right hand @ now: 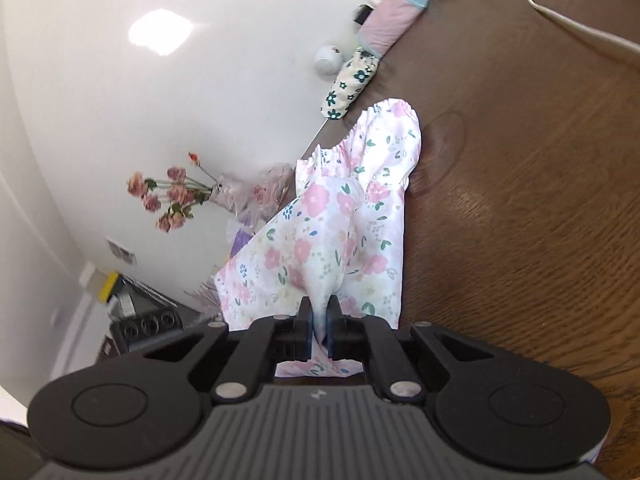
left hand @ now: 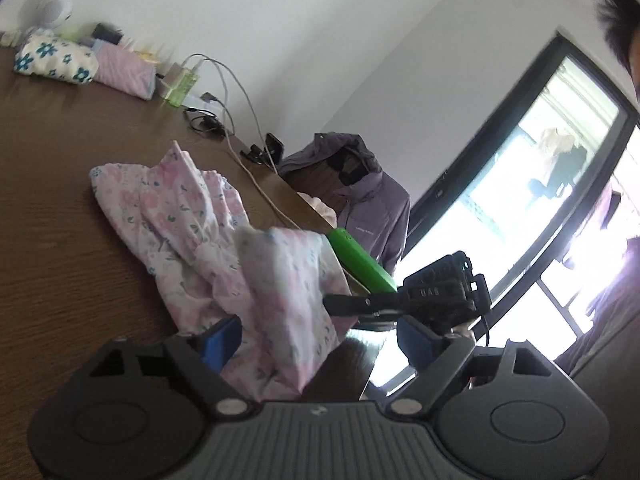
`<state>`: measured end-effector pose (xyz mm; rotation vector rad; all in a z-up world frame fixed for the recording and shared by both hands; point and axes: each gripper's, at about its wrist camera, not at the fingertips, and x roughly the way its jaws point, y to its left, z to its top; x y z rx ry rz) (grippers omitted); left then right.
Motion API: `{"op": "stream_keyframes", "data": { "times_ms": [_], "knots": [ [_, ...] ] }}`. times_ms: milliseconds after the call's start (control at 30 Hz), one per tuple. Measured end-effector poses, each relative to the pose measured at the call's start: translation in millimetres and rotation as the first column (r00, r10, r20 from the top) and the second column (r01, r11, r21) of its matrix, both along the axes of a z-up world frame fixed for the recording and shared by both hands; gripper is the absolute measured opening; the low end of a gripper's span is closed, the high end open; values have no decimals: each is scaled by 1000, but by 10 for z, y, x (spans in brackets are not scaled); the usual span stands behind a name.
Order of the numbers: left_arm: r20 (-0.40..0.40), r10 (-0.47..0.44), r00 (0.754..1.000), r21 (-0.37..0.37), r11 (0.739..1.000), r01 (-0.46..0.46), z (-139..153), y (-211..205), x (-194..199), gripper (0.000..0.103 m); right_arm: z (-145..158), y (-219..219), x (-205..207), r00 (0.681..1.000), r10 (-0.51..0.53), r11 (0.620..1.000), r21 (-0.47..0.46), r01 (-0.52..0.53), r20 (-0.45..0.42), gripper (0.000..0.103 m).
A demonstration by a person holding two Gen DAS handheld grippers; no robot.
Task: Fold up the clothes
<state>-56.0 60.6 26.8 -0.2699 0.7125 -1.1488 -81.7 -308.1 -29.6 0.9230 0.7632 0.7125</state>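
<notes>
The garment (right hand: 344, 216) is white with pink flowers and small green leaves. The table (right hand: 520, 200) is dark brown woodgrain. A jacket (left hand: 372, 204) on the far right is lilac.

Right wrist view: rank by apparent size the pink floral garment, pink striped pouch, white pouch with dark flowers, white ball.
1. Pink floral garment, by far the largest, though nearest the camera.
2. Pink striped pouch.
3. White pouch with dark flowers, close to the striped one; that order is unsure.
4. White ball, smallest.
</notes>
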Motion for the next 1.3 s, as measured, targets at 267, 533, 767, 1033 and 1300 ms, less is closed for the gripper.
{"op": "stream_keyframes", "data": {
  "times_ms": [267, 533, 767, 1033, 1300],
  "knots": [
    [-127, 9, 992, 92, 996, 3, -233, -74, 174, 10, 51, -17, 22, 1000, -19, 997, -68, 20, 15, 6],
    [-290, 63, 955, 56, 997, -49, -337, -2, 343, 10, 255, 45, -60, 985, 101, 979, -189, -74, 137, 40],
    [-282, 61, 957, 58, 997, -47, -371, 20, 327, 10, 319, 182, -87, 945, 252, 920, -354, -168, 208, 49],
    [-208, 53, 977, 99, 995, -32, -259, 62, 182, 17, 312, 157, 142, 952, 304, 905, -327, -273, 47, 8],
    [-149, 136, 979, 172, 979, -109, -111, -291, 479, 20, 132, 48, 425, 948, 243, 950, -147, -275, -203, 8]
  ]
}}
